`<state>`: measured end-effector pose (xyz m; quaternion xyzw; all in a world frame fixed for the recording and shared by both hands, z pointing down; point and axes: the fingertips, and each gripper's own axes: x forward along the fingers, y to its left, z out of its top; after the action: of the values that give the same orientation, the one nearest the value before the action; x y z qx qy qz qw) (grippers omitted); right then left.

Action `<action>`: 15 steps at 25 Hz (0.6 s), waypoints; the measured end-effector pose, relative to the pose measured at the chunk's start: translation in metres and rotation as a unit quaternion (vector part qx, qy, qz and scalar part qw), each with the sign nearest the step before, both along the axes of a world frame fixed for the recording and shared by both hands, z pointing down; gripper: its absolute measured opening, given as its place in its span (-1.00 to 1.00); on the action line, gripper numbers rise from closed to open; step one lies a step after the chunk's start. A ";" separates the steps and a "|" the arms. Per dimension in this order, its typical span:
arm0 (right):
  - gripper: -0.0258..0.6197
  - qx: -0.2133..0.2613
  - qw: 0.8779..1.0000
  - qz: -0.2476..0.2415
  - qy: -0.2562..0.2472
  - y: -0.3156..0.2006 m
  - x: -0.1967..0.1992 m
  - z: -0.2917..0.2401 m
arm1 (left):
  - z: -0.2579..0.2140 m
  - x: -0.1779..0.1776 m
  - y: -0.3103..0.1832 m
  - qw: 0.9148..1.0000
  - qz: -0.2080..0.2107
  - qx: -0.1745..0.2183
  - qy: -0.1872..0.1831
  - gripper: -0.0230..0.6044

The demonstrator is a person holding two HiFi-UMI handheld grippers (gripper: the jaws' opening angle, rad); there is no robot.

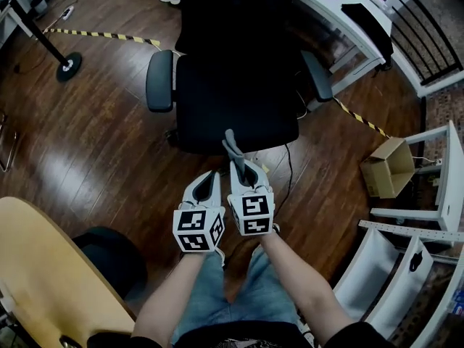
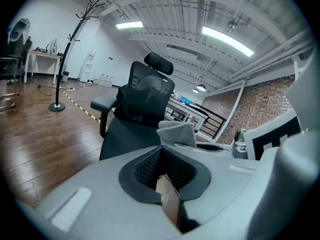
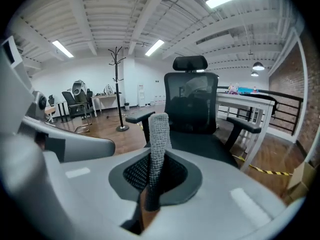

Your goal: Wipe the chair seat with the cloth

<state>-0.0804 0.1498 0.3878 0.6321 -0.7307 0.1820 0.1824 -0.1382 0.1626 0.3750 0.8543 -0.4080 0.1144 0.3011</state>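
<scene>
While the right gripper (image 1: pixel 241 167) grips the grey cloth (image 1: pixel 231 144) upright near the black chair seat's (image 1: pixel 235 104) front edge, the left gripper (image 1: pixel 209 180) hangs just beside it, jaws pressed together; an open cardboard box (image 1: pixel 389 167) sits well apart, contents unclear.

Looks steeply down from the head onto the chair (image 1: pixel 235 93), with the left gripper (image 1: pixel 209 178) and right gripper (image 1: pixel 241 167) low in frame. From the left gripper, looks low and close, tilted up, chair at a slant. From the right gripper, faces the chair square on, equally close. Shared across all 3: chair and cloth (image 1: pixel 230 145).
</scene>
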 end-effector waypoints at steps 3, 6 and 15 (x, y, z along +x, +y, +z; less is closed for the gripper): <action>-0.90 0.020 1.000 -0.007 0.005 0.016 0.008 -0.048 | -0.041 0.017 0.011 1.000 0.015 0.019 0.006 -0.92; -0.90 0.044 0.999 -0.010 -0.001 0.035 0.014 -0.093 | -0.078 0.027 0.023 0.999 0.027 0.038 0.004 -0.92; -0.90 0.115 0.992 -0.032 -0.032 0.109 0.043 -0.201 | -0.164 0.043 0.082 0.994 0.014 0.109 0.000 -0.91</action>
<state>-0.0378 0.2593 0.1868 0.6193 -0.7720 0.1110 0.0902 -0.0953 0.2450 0.2110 0.8875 -0.4065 0.0734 0.2041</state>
